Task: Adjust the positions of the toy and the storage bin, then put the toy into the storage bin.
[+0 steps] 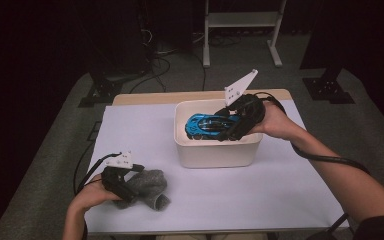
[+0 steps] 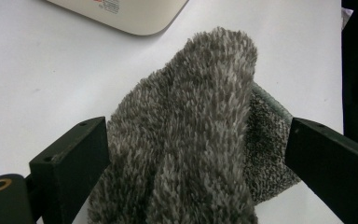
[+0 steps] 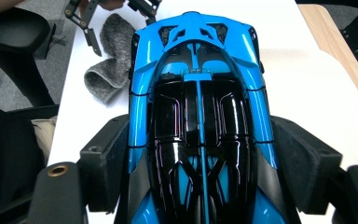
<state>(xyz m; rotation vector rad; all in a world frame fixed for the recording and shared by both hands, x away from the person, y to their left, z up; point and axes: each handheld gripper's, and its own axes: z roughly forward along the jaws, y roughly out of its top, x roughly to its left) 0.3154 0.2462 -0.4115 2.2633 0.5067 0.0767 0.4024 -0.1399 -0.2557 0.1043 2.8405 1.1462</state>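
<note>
Right gripper (image 1: 228,131) pinching blue toy car (image 1: 207,125) across flanks, holding over white bin (image 1: 215,150) near desk far edge. Risking slip on glossy body, nose catching rim. Left gripper (image 1: 130,192) spread, straddling grey sock (image 1: 150,187) at near-left corner, risking loose bunching.

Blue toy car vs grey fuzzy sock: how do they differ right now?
The blue toy car is glossy and hard; the grey sock is fuzzy and limp. The car sits at the white bin near the far edge, clamped across its sides by the right gripper; the sock lies flat on the table at the near left. The left gripper straddles the sock, whether pressing it is unclear. Shared: each sits between a gripper's jaws.
</note>
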